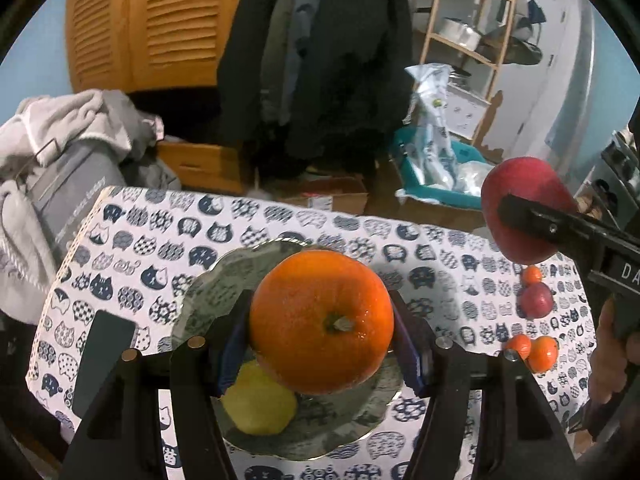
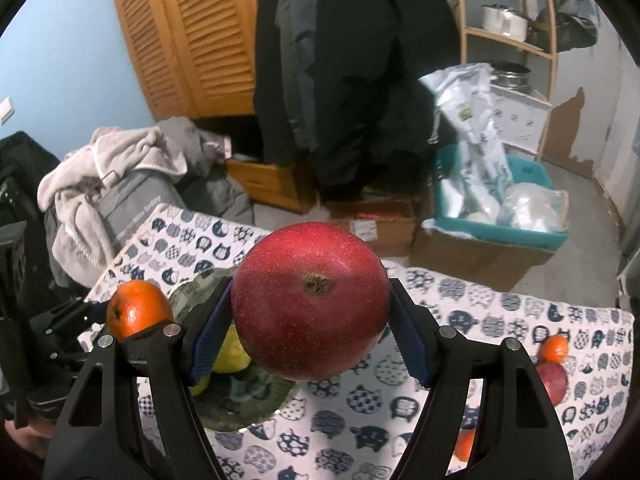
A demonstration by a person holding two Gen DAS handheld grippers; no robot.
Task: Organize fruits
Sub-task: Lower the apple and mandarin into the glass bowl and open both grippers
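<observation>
My left gripper (image 1: 320, 328) is shut on a large orange (image 1: 322, 322) and holds it above a patterned plate (image 1: 208, 292), where a yellow lemon (image 1: 260, 404) lies. My right gripper (image 2: 312, 312) is shut on a big red apple (image 2: 310, 300), held above the table to the right of the plate (image 2: 240, 404). The apple also shows in the left wrist view (image 1: 520, 212), and the orange in the right wrist view (image 2: 138, 314). The lemon (image 2: 230, 354) shows partly behind my right gripper's left finger.
On the cat-print tablecloth (image 1: 160, 240), right of the plate, lie a smaller red fruit (image 1: 536, 300) and three small tangerines (image 1: 532, 275) (image 1: 519, 346) (image 1: 543, 354). A dark flat phone-like object (image 1: 102, 360) lies left of the plate. Clutter, boxes and a teal bin (image 2: 500, 232) stand beyond the table.
</observation>
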